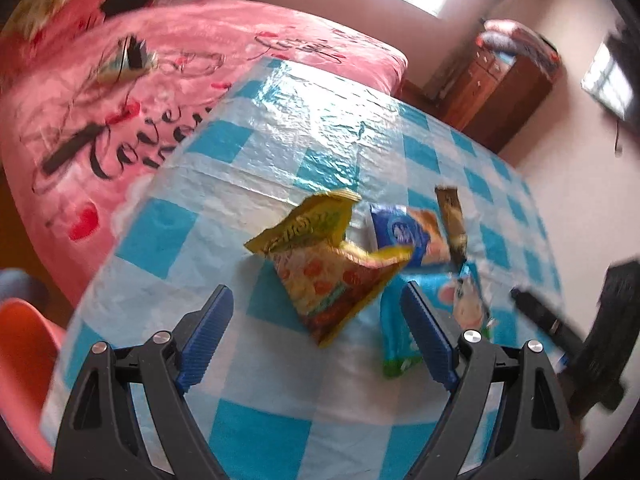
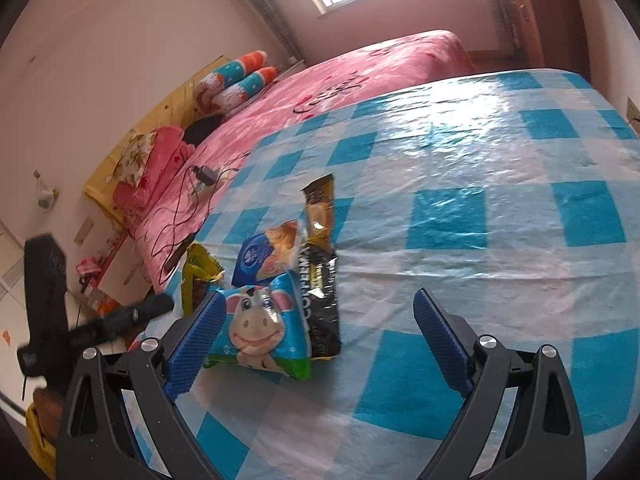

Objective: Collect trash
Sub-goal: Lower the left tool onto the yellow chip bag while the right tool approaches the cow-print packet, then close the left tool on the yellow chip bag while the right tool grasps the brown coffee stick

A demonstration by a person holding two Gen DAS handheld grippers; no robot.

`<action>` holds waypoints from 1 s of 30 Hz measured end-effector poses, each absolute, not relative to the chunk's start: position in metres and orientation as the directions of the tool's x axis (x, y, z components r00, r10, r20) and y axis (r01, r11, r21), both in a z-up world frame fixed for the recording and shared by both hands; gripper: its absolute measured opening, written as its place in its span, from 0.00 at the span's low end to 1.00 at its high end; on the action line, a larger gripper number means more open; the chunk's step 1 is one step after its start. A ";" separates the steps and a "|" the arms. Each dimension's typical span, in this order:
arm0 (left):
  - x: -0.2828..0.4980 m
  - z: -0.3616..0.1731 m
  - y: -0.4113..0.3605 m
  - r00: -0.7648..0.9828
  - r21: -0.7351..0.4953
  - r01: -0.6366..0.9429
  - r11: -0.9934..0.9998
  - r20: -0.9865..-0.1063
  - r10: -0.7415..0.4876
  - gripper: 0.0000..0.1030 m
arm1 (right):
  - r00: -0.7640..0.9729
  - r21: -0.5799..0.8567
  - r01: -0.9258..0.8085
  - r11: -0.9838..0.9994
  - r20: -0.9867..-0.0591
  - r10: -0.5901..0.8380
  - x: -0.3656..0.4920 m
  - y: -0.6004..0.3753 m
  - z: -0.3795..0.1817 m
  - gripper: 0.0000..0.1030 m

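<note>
Both the left hand-held gripper and the right hand-held gripper are held wide open and empty. The approach step is judged in hand: the crumpled yellow-and-orange foil snack wrapper on the blue-checked desk must next be straddled and pinched.

Left gripper tilted steeply downward, blue ribbed pads spread wide, nothing pinched between them; right gripper angled down more gently, jaws equally wide apart and empty, its left finger just at a packet's edge
</note>
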State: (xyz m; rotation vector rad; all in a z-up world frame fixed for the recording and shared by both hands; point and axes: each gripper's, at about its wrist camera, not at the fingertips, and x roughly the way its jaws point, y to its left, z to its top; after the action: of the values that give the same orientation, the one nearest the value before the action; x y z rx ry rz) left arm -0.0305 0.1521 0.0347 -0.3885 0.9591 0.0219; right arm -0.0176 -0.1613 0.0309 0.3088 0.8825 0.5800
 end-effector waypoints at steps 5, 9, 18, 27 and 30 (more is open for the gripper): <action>-0.018 0.028 0.161 0.575 -0.371 -0.235 0.898 -0.798 -0.179 0.84 | 0.441 0.472 -0.399 0.786 -0.653 0.616 -0.018 -0.143 0.026 0.91; -0.007 0.021 0.163 0.571 -0.387 -0.247 0.888 -0.799 -0.190 0.84 | 0.401 0.454 -0.440 0.775 -0.673 0.622 -0.023 -0.128 0.023 0.91; 0.014 0.018 0.156 0.559 -0.367 -0.244 0.897 -0.810 -0.179 0.84 | 0.306 0.502 -0.491 0.712 -0.666 0.681 -0.037 -0.114 0.024 0.91; 0.024 0.014 0.155 0.556 -0.337 -0.253 0.907 -0.818 -0.149 0.83 | 0.080 0.585 -0.606 0.539 -0.629 0.773 -0.069 -0.086 0.028 0.91; 0.028 0.014 0.154 0.552 -0.314 -0.250 0.916 -0.824 -0.132 0.84 | 0.125 0.531 -0.635 0.562 -0.647 0.752 -0.073 -0.090 0.033 0.91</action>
State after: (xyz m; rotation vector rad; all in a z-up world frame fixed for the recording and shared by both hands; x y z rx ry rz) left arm 0.0276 0.1542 0.0138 -0.4244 0.9919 0.0724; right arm -0.0726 -0.0903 0.0325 0.1365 1.0317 1.0148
